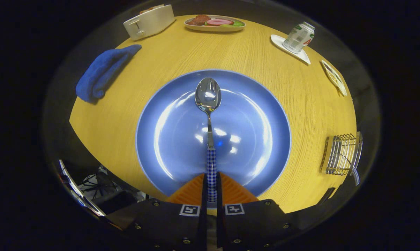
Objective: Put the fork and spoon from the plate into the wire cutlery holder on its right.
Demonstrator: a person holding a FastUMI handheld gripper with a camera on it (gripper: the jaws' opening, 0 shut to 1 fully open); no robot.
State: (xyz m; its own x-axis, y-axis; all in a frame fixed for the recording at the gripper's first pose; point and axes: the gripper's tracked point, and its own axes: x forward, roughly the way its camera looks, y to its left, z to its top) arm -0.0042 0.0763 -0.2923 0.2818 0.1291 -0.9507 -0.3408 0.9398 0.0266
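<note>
A metal spoon with a blue-and-white checked handle points straight ahead from my gripper, which is shut on the handle. The spoon's bowl hangs over the far half of a big blue plate lying on the yellow wooden table. The wire cutlery holder stands to the right of the plate near the table's edge, and a checked handle sticks out of its near corner. I cannot tell whether the spoon touches the plate or is held just above it.
A folded blue cloth lies left of the plate. At the back are a white toaster, a dish of food, a can on a white saucer and a small plate.
</note>
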